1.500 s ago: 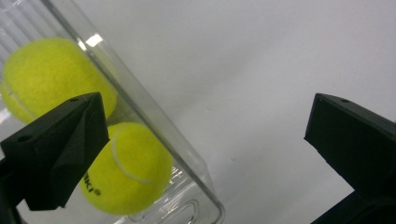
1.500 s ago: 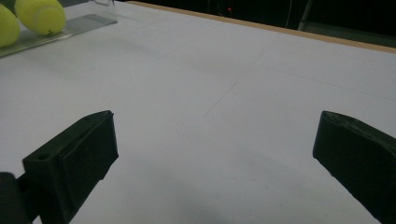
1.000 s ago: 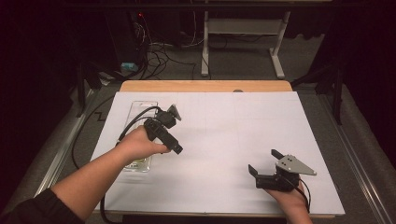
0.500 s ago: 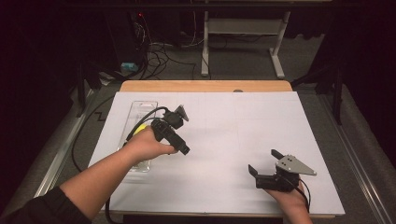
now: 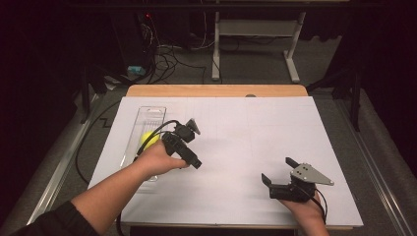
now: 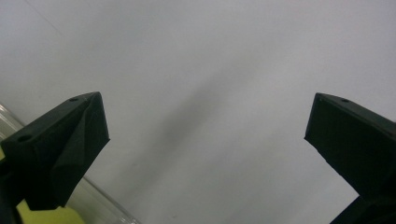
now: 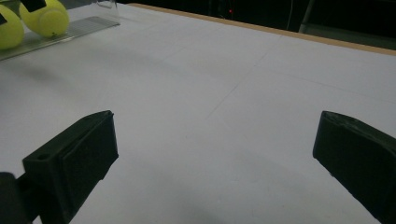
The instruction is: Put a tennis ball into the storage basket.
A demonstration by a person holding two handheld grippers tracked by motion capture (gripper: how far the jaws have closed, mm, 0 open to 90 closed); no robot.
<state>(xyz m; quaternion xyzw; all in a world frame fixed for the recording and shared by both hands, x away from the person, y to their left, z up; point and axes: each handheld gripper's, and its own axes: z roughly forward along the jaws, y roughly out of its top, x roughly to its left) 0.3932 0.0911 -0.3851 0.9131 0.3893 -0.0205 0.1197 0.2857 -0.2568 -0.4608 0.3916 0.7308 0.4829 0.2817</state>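
Holding my left tongs [image 5: 189, 142] above the white table [image 5: 246, 147], just beside the clear tray [image 5: 147, 118] at the table's left side, I see the jaws spread wide with nothing between them. A yellow ball [image 5: 147, 138] sits in that tray, close by my left hand [image 5: 157, 158]; the right gripper view shows two yellow balls [image 7: 44, 18] there. My right tongs [image 5: 278, 169] rest low near the table's front right edge, well apart from the tray, jaws likewise released and empty.
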